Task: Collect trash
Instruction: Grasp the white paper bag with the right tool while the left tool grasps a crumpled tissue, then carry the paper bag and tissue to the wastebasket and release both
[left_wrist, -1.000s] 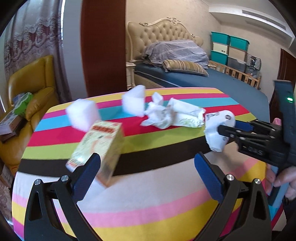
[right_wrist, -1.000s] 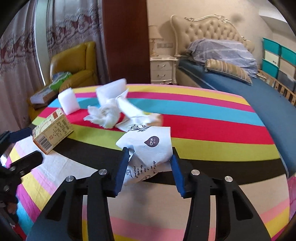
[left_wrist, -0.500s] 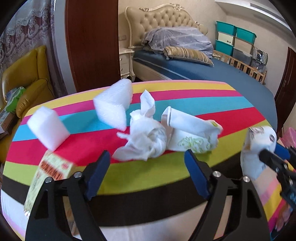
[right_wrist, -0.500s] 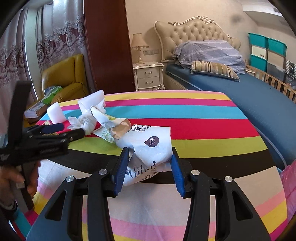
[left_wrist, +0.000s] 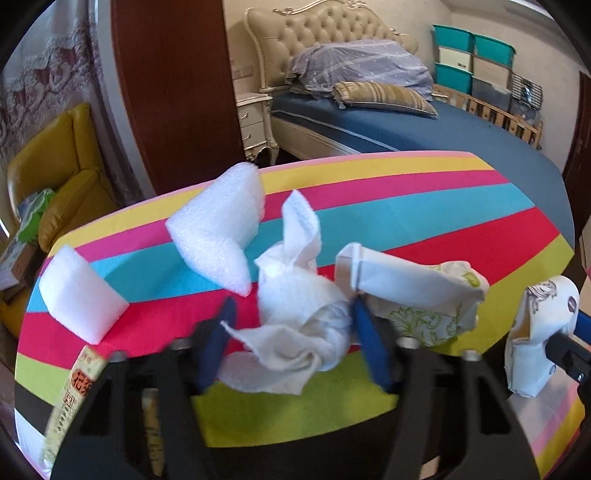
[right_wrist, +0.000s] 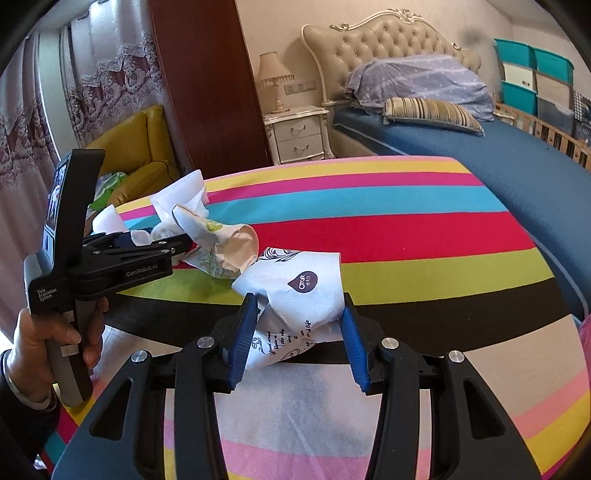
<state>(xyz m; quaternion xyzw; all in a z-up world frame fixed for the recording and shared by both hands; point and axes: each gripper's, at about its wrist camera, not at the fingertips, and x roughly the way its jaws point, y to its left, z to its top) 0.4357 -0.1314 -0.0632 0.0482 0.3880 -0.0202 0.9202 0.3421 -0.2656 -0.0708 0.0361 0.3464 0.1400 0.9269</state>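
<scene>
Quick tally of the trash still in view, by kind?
Foam blocks: 2
Crushed paper cups: 2
Crumpled tissue: 1
Small carton: 1
Total: 6
</scene>
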